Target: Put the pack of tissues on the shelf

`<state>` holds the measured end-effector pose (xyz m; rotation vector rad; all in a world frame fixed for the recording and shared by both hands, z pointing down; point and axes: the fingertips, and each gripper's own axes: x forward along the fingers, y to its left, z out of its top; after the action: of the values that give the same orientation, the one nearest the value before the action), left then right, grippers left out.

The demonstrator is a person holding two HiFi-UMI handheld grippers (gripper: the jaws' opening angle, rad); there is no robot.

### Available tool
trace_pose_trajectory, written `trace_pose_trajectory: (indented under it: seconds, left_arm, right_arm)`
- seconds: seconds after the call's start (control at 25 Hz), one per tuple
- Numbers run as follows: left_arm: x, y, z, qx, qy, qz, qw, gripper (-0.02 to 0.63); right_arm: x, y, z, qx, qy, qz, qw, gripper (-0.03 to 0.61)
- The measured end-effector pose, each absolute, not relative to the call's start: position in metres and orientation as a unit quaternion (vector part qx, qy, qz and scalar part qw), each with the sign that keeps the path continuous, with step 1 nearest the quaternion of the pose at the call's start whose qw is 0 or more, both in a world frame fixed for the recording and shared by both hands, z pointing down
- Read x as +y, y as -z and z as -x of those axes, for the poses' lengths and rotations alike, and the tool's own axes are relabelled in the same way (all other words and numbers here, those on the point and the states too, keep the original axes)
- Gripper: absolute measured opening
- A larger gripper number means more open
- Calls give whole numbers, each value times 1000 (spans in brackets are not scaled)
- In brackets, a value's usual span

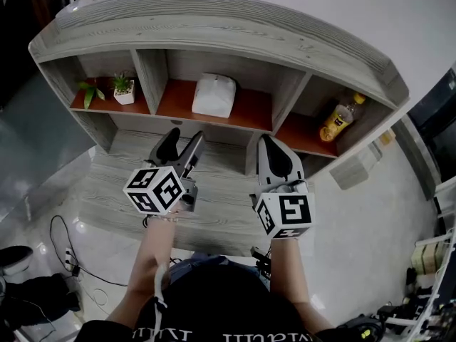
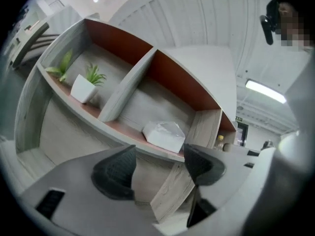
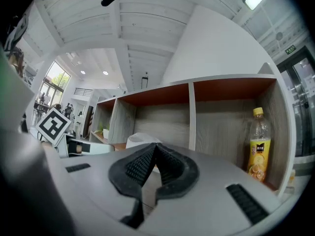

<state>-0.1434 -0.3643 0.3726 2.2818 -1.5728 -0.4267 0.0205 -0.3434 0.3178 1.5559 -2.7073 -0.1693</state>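
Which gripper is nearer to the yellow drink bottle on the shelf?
Right. The right gripper sits in front of the shelf, just left of the bottle; the left gripper is farther left, before the tissue pack.

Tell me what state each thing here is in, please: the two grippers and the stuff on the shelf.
Left gripper: open, empty, tilted to one side.
Right gripper: shut, nothing between its jaws.
Pack of tissues: lying in the middle compartment of the shelf, touched by neither gripper.
Yellow drink bottle: upright, capped, right compartment.
Potted plant: upright, left compartment.
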Motion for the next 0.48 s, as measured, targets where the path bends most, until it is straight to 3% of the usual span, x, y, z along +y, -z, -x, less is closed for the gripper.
trace_pose_trajectory:
  seconds: [0.48]
  left_arm:
    - [-350, -335, 148, -552, 81, -830, 11, 311]
  right_arm:
    - [-343, -306, -14, -872, 68, -484, 1, 15]
